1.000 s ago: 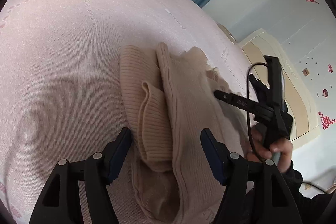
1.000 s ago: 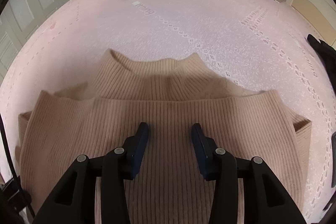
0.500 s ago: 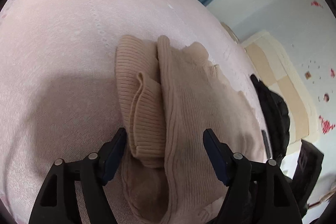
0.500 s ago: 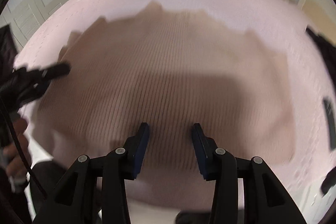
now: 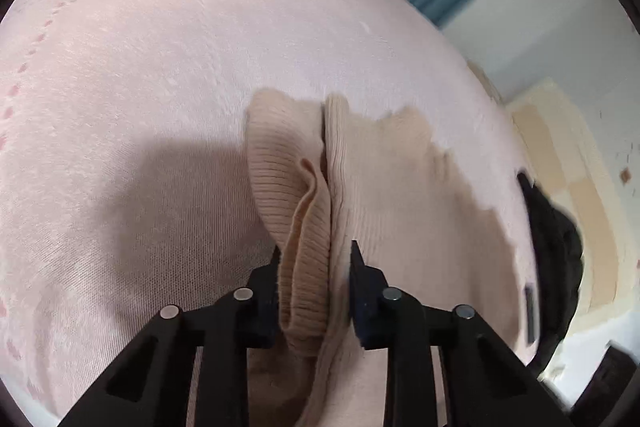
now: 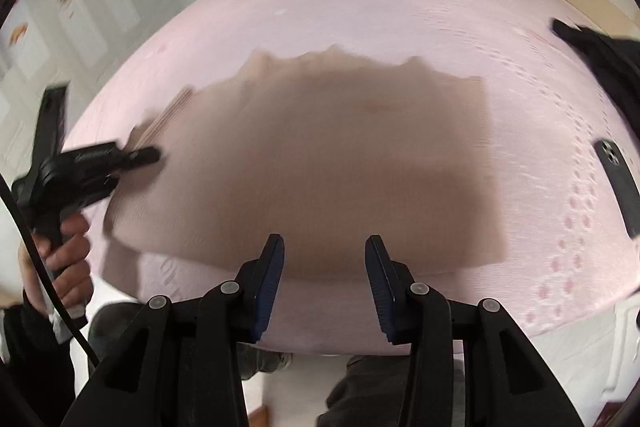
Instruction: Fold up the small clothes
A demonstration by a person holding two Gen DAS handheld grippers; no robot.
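Your left gripper (image 5: pixel 314 267) has just been closing its jaws, and they now pinch the rolled ribbed cuff of the beige rib-knit sweater (image 5: pixel 384 195) — the knit bulges between the pads, so I judge it clamped. Your right gripper (image 6: pixel 324 259) hangs over the near hem with its jaws apart and nothing between them.

The sweater lies flat on the pink patterned bedspread (image 5: pixel 160 47), at the centre of the right wrist view, its sleeve bundle at nine o'clock where the left gripper meets it. A black phone (image 6: pixel 618 183) lies at three o'clock and a dark garment (image 6: pixel 600 55) at two o'clock, both clear of the knit.

Step in hand: securing the left sleeve for a fold across the body. The right wrist view is blurred; the hem detail cannot be read.

Next move, in my judgement — lift the cuff only slightly and carry it inward over the body toward three o'clock. The sleeve is bunched and may drag the layer beneath it.
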